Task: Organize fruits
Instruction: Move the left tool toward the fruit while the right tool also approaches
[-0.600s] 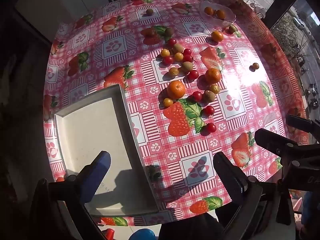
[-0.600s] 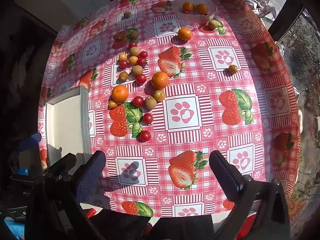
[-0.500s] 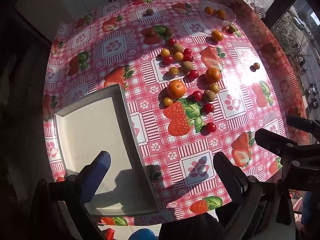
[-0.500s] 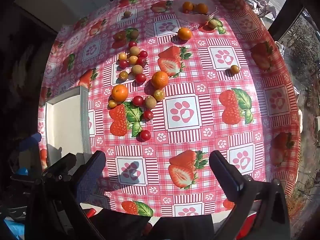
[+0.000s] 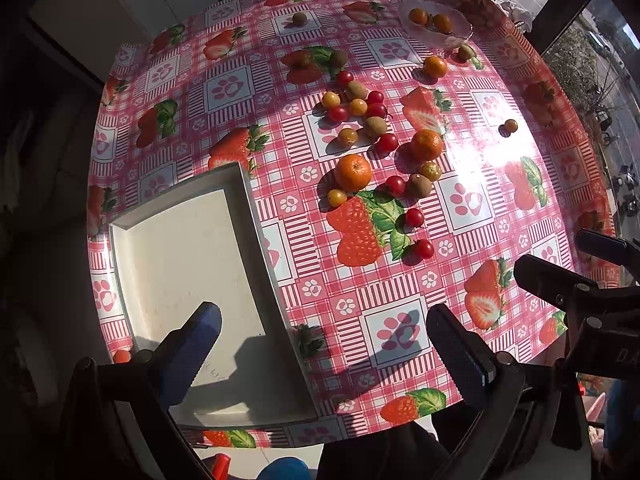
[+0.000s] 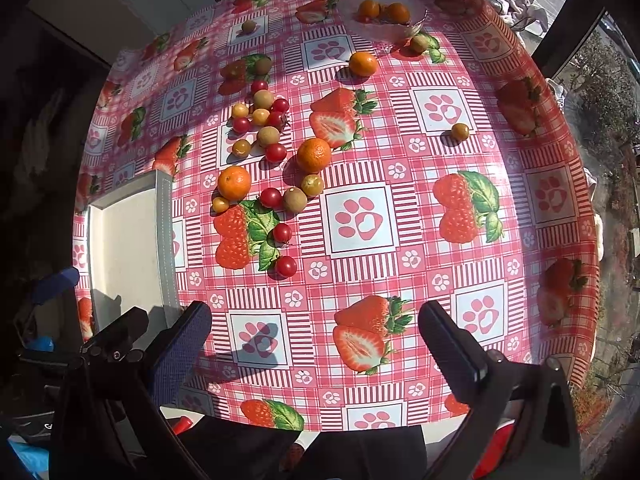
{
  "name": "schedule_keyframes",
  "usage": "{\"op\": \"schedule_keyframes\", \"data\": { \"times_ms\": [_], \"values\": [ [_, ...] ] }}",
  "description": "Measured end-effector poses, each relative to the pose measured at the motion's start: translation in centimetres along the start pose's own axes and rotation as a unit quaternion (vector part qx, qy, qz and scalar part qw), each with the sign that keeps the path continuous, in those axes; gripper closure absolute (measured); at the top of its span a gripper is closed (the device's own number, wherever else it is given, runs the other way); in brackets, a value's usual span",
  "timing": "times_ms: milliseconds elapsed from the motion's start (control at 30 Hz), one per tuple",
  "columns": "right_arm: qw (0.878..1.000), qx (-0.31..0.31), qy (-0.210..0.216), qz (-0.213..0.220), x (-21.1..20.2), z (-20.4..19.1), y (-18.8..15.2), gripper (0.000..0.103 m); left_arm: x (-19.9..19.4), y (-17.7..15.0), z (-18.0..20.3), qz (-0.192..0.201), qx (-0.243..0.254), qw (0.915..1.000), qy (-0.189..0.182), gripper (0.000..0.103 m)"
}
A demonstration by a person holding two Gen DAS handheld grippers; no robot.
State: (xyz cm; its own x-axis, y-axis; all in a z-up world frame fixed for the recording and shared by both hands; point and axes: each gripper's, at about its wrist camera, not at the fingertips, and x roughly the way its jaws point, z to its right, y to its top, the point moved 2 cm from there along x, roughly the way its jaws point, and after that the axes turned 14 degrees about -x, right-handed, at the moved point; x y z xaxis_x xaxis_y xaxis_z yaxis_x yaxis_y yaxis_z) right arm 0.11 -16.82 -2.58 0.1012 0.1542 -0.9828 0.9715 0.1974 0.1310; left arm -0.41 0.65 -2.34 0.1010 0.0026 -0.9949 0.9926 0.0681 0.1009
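Several loose fruits lie mid-table on the strawberry-print cloth: two mandarins (image 5: pixel 353 172) (image 5: pixel 426 144), red cherry tomatoes (image 5: pixel 424 249), yellow ones (image 5: pixel 337 197) and small kiwis (image 5: pixel 419 185). In the right wrist view the mandarins (image 6: pixel 234 182) (image 6: pixel 313 155) and a cherry tomato (image 6: pixel 285 267) show too. An empty white tray (image 5: pixel 184 264) sits at the front left; it also shows in the right wrist view (image 6: pixel 128 240). My left gripper (image 5: pixel 320 344) is open and empty above the tray's right edge. My right gripper (image 6: pixel 316 340) is open and empty over the front of the table.
A glass bowl (image 6: pixel 380 28) holding two mandarins stands at the far side, with another mandarin (image 6: pixel 363 63) and a kiwi (image 6: pixel 419 43) beside it. A lone yellow fruit (image 6: pixel 460 131) lies to the right. A lone kiwi (image 5: pixel 299 19) lies far back. A window is at the right.
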Motion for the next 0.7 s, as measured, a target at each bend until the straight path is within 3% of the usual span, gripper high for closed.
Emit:
{"op": "schedule_keyframes", "data": {
  "times_ms": [167,467,567,700],
  "values": [
    [1.000,0.005,0.008,0.001,0.1,0.1,-0.1,0.000,0.1,0.2,0.5,-0.008,0.006,1.0000,0.002,0.000],
    [1.000,0.003,0.003,0.019,0.2,0.6,-0.3,0.000,0.1,0.2,1.1,0.011,0.022,0.9997,0.009,0.000],
    [0.999,-0.001,0.000,0.036,0.2,0.6,-0.3,0.000,0.3,0.2,1.1,0.002,0.020,0.9998,-0.004,0.000],
    [1.000,0.003,0.001,0.006,0.4,0.4,-0.2,0.000,0.5,0.2,1.1,0.005,0.017,0.9998,-0.013,0.000]
  ]
}}
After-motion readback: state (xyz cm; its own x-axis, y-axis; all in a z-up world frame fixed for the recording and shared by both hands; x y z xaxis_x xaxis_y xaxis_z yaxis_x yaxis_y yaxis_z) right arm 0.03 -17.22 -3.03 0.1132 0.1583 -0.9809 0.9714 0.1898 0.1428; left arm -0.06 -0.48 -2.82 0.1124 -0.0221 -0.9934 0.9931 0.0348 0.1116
